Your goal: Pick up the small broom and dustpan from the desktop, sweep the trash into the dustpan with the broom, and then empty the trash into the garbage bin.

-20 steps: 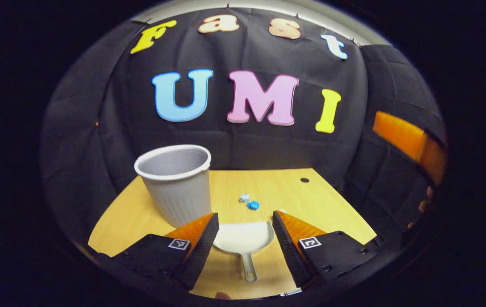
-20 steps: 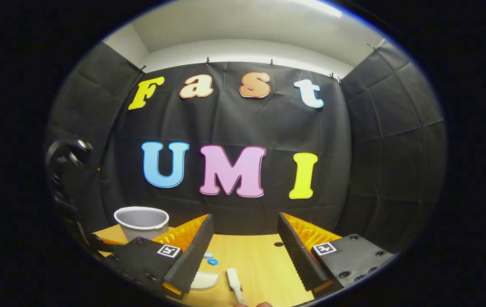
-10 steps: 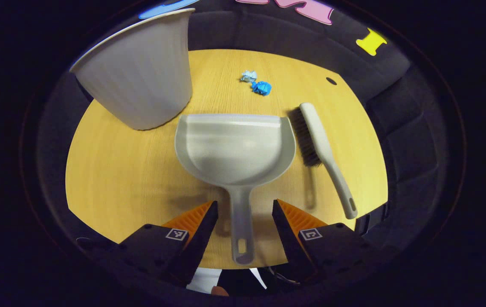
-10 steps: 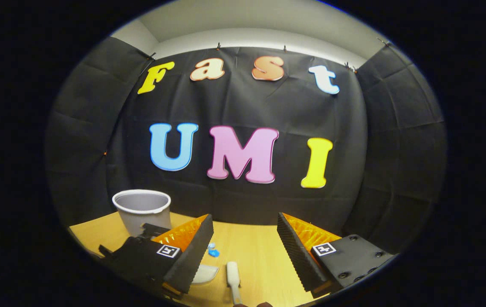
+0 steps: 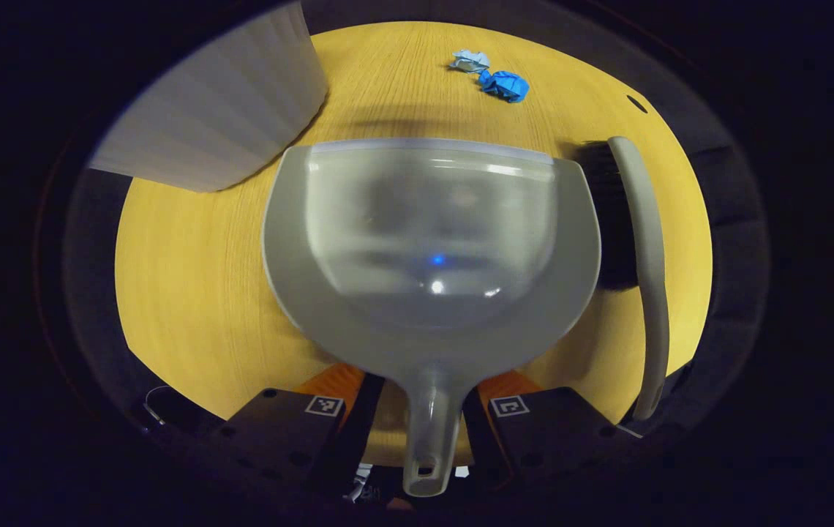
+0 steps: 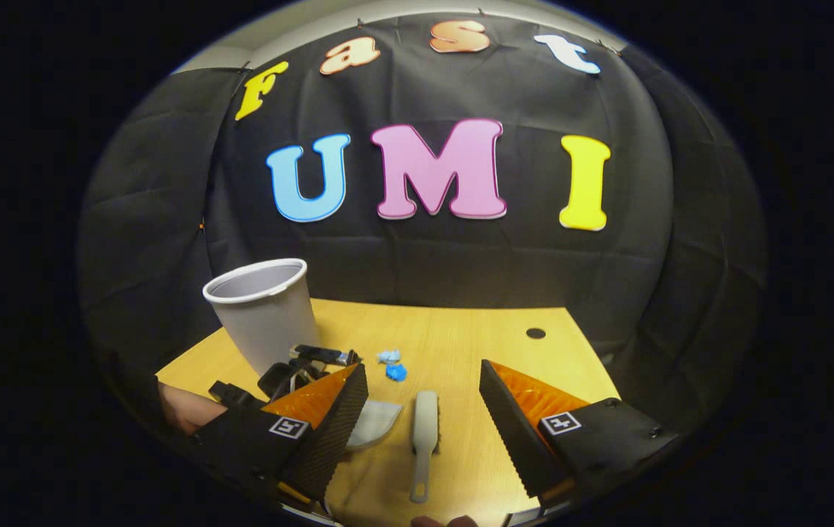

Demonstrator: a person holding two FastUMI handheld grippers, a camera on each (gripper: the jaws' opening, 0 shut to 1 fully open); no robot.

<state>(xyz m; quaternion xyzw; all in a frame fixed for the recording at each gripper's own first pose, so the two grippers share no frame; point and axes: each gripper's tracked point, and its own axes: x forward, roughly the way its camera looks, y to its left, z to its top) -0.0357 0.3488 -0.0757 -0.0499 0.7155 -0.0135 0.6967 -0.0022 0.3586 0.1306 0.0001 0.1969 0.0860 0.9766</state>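
1. On the desk (image 6: 461, 322) lay one dustpan (image 5: 431, 241), one small broom (image 5: 644, 256), one grey garbage bin (image 6: 263, 315) and two crumpled blue scraps of trash (image 5: 494, 77).
2. The dustpan lay flat, its long axis running near to far: handle toward the near edge, open lip toward the scraps at the far side. The broom lay just right of it, parallel, bristles facing the pan, handle near. The bin stood at the far left.
3. The left gripper (image 5: 424, 410) was low over the pan's handle, which ran between its fingers; whether they pressed it I could not tell.
4. The right gripper (image 6: 424, 424) hung spread wide above the broom, holding nothing.
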